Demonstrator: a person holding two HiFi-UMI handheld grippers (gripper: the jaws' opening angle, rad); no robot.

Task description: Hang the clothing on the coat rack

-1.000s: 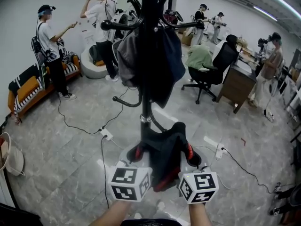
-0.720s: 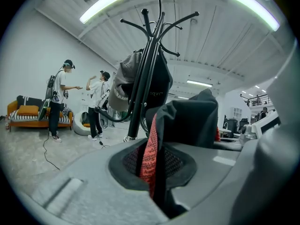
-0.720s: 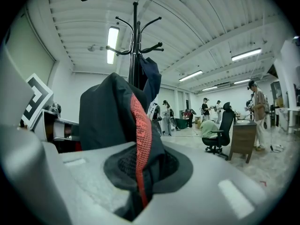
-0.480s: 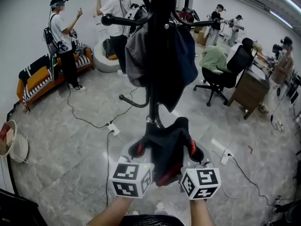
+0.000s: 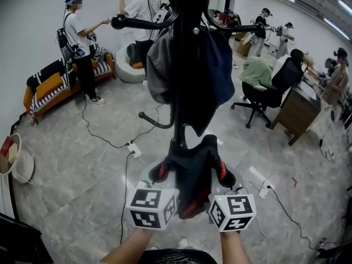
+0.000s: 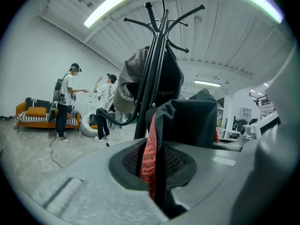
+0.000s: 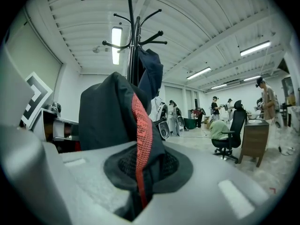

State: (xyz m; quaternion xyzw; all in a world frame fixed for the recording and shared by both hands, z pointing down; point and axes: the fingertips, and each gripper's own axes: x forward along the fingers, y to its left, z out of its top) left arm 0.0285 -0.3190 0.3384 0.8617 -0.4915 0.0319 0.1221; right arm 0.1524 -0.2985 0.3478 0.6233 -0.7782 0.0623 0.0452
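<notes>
Before coat rack [image 5: 186,48], low by its pole: black garment with red trim [image 5: 193,172] held up between both grippers. Left gripper [image 5: 160,173] fingers clamped on 1 edge, right gripper [image 5: 226,176] fingers clamped on other edge. Grey garment [image 5: 158,65] and navy garment [image 5: 218,65] already on upper hooks. Held garment not yet hung. Left to do: lift, drape over free hook [image 5: 147,117], let go.

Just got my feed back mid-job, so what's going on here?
A person holds a black garment with red trim between both tongs: the left tongs and the right tongs are each shut on its edge. It is in front of the black coat rack, not yet hung on it. A grey garment and a navy garment hang there already.
</notes>
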